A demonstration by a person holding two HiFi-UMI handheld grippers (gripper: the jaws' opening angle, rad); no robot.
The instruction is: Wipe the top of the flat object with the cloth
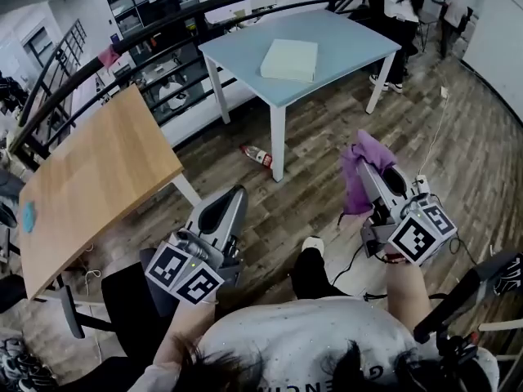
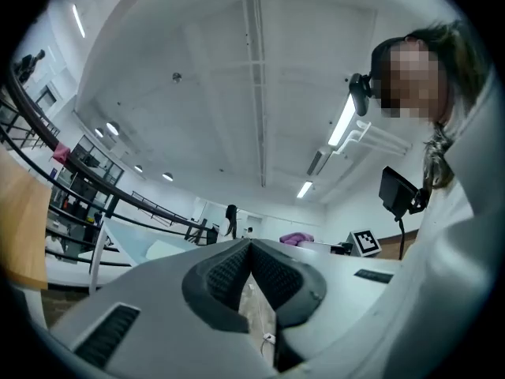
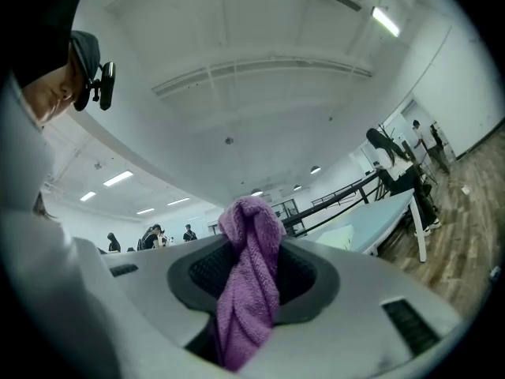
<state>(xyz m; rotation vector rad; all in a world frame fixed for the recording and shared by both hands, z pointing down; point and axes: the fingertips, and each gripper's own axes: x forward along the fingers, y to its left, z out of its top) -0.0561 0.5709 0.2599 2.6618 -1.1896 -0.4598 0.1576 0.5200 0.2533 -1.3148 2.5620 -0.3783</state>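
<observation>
**Shirt at frame bottom, cloth clamped just beyond it, wipe not started**

Both grippers are held out past the person's shirt, over the wooden floor.

Left gripper, lower centre-left of the head view: jaws are closed together with nothing pinched between them, and the nose is tipped slightly up.

Right gripper, centre-right: jaws are clamped on the purple cloth. It is bunched at the tips and hangs below them.

Further out, a bottle is seen lying on the floor by a leg of the blue table. A wooden table at the left is not involved.

Flat object: a pale slab lying on the blue table, upper centre of the frame, well apart from both grippers.

Step judged: approach. The cloth is secured and no contact has been made with the slab.

Next move calls for the right gripper to be carried to the blue table and pitched down. The hanging cloth is then to be laid on the slab's top and swept across. The slab may slide, so the left gripper could be used to steady it.
</observation>
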